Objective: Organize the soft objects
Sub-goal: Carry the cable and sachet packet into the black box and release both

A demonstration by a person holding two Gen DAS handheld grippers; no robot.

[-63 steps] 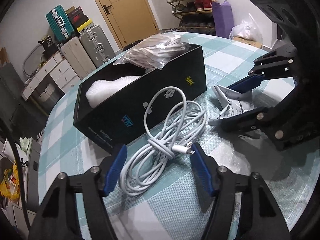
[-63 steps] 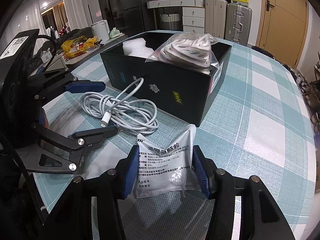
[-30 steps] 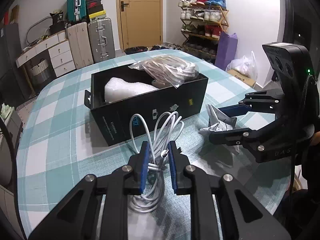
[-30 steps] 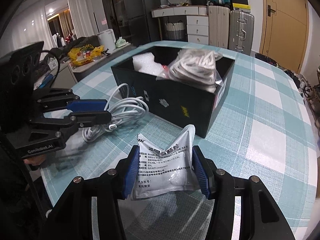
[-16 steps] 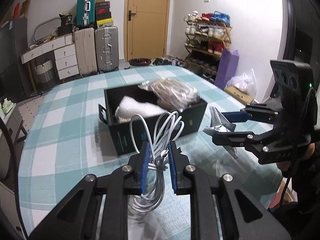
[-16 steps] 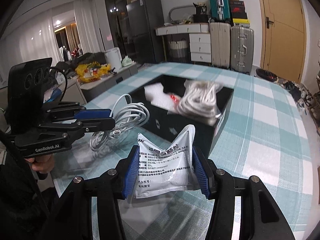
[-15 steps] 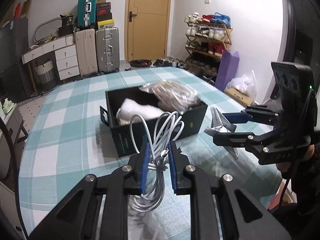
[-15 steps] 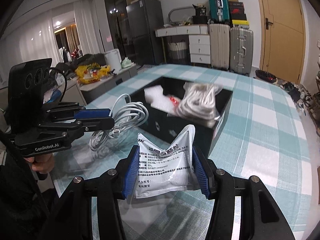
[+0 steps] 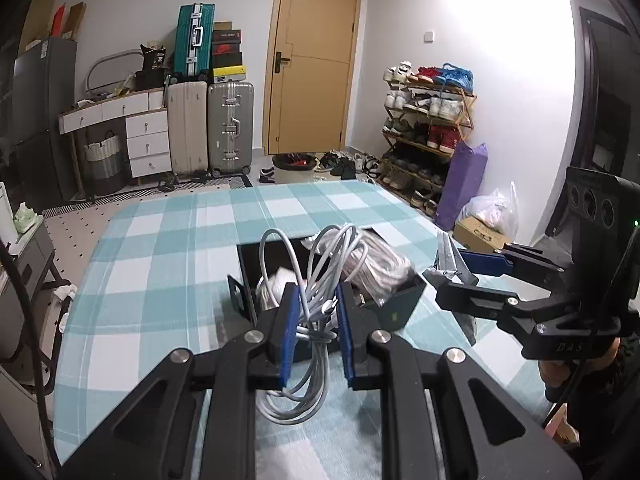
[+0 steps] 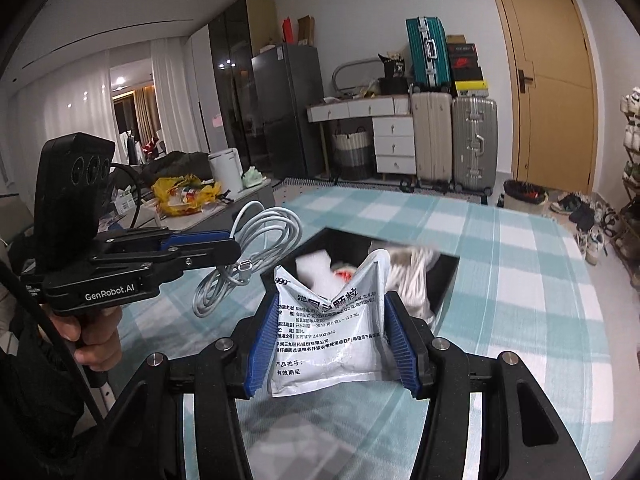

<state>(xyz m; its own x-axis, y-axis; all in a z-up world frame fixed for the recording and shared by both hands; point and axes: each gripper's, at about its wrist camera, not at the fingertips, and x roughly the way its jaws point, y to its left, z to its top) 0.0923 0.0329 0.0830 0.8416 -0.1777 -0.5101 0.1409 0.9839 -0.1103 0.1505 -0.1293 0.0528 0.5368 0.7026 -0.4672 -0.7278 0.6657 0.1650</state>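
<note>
My left gripper [image 9: 316, 326] is shut on a coiled white cable [image 9: 308, 364] and holds it in the air above the near edge of the black box [image 9: 400, 308]. The cable also shows in the right wrist view [image 10: 256, 248]. My right gripper [image 10: 332, 344] is shut on a silver-white medicine pouch [image 10: 320, 344], held above the table just short of the box [image 10: 448, 276]. The pouch shows in the left wrist view [image 9: 450, 264]. The box holds a bagged white rope [image 9: 380, 264] and white bubble wrap [image 10: 316, 268].
The box stands on a round table with a teal checked cloth [image 9: 160, 264]. Suitcases [image 9: 230, 128], a drawer unit [image 9: 136, 132], a door [image 9: 312, 60] and a shoe rack [image 9: 428, 128] stand beyond the table. A fridge [image 10: 288, 112] is at the far left.
Both grippers have risen well above the table with their loads and now look down into the box. The left one shut on the cable about two seconds ago.
</note>
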